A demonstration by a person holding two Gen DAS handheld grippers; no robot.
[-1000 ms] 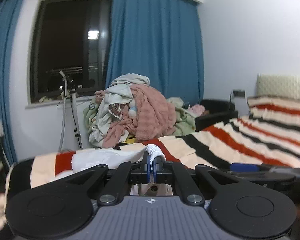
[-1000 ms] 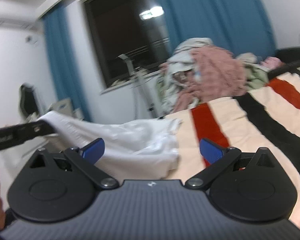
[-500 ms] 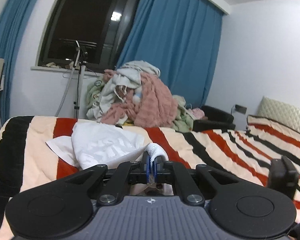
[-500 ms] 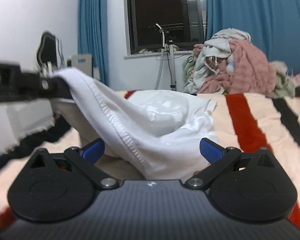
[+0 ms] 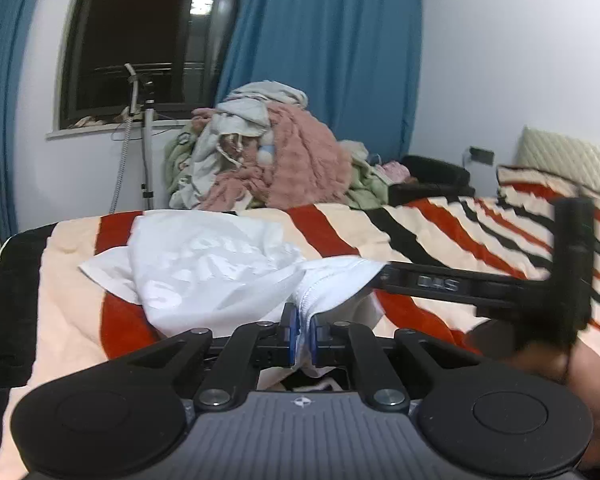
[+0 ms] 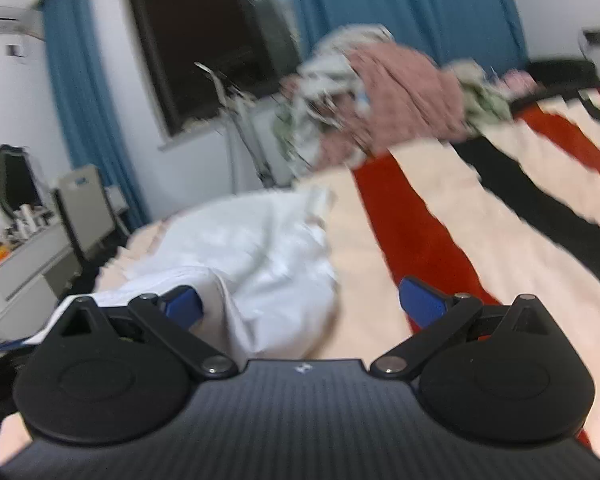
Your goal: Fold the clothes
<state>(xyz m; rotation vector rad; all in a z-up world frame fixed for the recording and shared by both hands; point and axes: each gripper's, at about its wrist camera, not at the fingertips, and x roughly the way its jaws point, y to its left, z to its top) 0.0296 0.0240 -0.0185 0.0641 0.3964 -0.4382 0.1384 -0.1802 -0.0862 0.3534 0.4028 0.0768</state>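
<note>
Your left gripper (image 5: 303, 330) is pinched tight on a hem of the white shirt (image 5: 204, 268). The rest of the shirt lies in a crumpled heap on the striped blanket (image 5: 412, 224), on the window side of your left gripper. Your right gripper (image 6: 300, 306) has its blue pads (image 6: 422, 304) spread wide, with nothing between them. It sits just over the near edge of the shirt. A big pile of clothes (image 5: 268, 156) sits past the blanket, under the dark window (image 5: 140, 40).
</note>
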